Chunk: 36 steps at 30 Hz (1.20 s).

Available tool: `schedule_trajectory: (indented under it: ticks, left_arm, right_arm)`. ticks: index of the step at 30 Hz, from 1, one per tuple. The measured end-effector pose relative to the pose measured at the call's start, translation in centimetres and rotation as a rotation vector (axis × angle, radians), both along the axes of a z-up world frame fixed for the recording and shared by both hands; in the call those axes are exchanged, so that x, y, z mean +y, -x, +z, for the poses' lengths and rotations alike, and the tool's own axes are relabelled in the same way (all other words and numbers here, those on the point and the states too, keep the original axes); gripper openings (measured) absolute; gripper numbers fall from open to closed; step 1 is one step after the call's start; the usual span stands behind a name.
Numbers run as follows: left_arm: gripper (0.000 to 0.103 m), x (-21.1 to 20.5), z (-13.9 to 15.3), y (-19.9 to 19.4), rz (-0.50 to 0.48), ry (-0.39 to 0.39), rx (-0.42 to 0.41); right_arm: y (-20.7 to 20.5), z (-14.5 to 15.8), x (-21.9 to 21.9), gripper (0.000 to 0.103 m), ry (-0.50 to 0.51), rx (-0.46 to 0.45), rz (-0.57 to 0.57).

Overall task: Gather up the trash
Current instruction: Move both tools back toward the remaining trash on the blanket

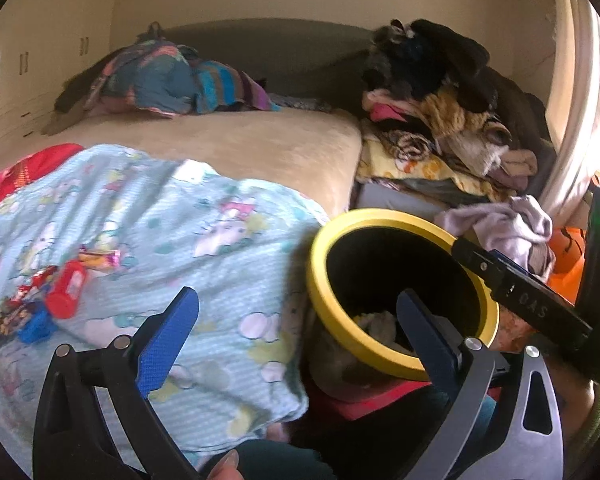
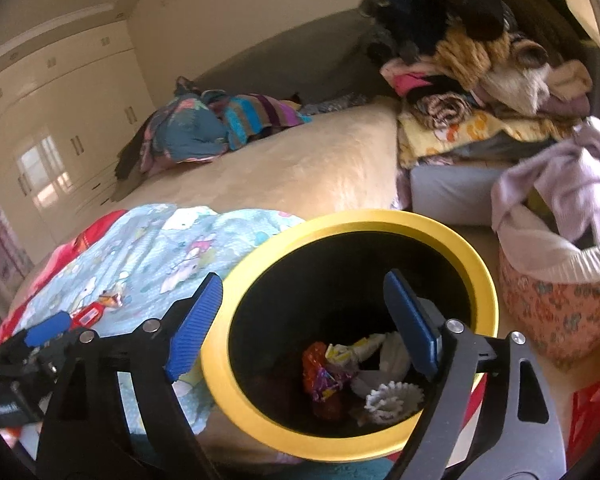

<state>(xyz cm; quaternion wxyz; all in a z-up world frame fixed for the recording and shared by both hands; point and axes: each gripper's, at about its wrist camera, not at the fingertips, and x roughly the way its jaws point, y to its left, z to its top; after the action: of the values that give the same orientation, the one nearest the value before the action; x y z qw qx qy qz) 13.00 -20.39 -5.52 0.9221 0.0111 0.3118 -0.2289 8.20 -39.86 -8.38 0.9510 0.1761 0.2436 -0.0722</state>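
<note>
Both grippers stood released and empty. The right gripper (image 2: 300, 324) hovered over the yellow-rimmed bin (image 2: 352, 220), which stood against the bed edge; the left gripper (image 1: 296, 320) straddled the blanket (image 1: 172, 216) and the bin rim. The step in hand appeared to be the return after a drop. The next move would call for the left gripper to travel to the wrappers (image 1: 32, 304) on the blanket and close on one piece. Only the right view showed the bin contents: crumpled wrappers (image 2: 324, 376) and a paper cupcake case (image 2: 396, 398). The left view showed the remaining litter clearly.
</note>
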Motion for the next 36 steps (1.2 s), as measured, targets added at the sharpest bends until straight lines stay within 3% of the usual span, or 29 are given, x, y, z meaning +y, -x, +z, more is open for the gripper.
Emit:
schedule_trajectory:
  ticks: [27,36]
  left_arm:
    - [0.097,9.8,3.0,0.7,0.213,0.083,-0.065]
    - [0.097,13.9,3.3,0.3,0.315,0.089,-0.067]
  right_arm:
    - [0.9,2.5,8.1,0.081,0.109,-0.045,0.213]
    - [0.6,3.6,12.7,0.081,0.137,-0.053,0.345]
